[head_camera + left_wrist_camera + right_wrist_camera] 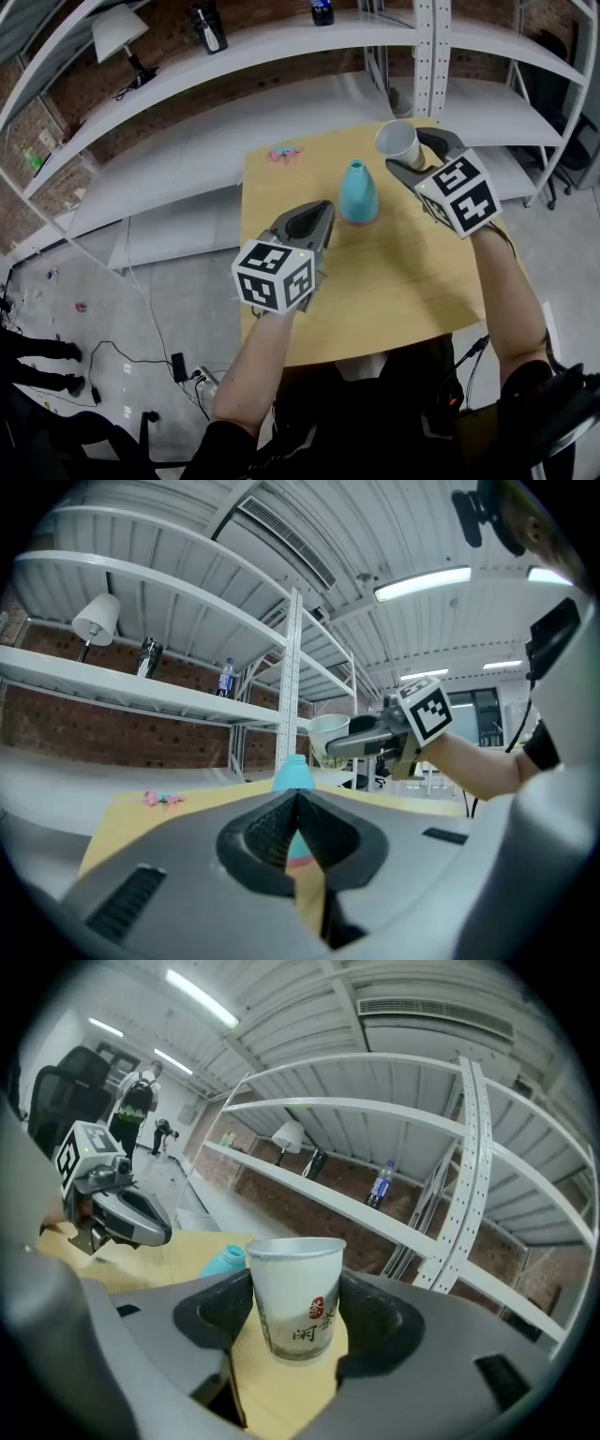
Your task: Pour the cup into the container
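Note:
A white paper cup (397,142) with red and dark print (295,1300) is held upright in the air, clamped between the jaws of my right gripper (410,153) above the table's far right part. The container, a teal narrow-necked vase (357,192) with a pink base, stands on the wooden table (394,281) left of the cup; its neck shows in the right gripper view (226,1259) and left gripper view (293,773). My left gripper (323,220) hovers just left of the vase, jaws shut and empty (298,803).
A small pink and blue object (284,152) lies at the table's far left corner. White metal shelves (281,47) stand behind the table, bearing a lamp (119,33) and bottles. Cables lie on the floor at the left.

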`<move>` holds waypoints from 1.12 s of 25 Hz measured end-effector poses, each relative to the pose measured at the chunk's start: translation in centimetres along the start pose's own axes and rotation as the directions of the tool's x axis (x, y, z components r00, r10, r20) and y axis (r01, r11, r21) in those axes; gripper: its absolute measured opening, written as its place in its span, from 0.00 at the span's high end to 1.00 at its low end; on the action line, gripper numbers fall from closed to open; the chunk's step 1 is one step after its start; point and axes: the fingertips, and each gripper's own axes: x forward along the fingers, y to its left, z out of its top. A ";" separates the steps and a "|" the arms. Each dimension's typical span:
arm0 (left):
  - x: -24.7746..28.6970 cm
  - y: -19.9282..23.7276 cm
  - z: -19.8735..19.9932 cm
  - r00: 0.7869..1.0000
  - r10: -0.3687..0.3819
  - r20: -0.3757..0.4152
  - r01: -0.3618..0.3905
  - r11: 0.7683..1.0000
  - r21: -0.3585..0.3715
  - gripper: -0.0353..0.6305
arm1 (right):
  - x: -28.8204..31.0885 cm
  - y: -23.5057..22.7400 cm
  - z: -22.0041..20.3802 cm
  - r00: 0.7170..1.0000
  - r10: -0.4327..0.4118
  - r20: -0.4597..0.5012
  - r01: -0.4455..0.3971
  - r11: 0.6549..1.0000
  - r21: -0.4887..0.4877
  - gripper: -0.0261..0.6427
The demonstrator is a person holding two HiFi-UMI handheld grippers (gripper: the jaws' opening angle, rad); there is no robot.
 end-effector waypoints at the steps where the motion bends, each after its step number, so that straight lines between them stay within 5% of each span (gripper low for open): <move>1: 0.1 0.2 -0.3 1.000 0.003 -0.008 -0.003 1.000 -0.004 0.95 | 0.2 0.3 0.1 1.000 0.004 -0.012 -0.005 1.000 -0.029 0.53; 13: 0.7 2.2 -1.7 1.000 0.020 -0.013 -0.020 0.999 -0.032 0.95 | 1.5 1.7 0.7 0.994 -0.036 -0.102 0.005 0.958 -0.288 0.53; 28: 0.9 2.7 -2.6 1.000 0.010 -0.006 -0.011 0.999 -0.046 0.95 | 2.1 2.3 1.6 0.980 -0.118 -0.161 0.014 0.845 -0.534 0.53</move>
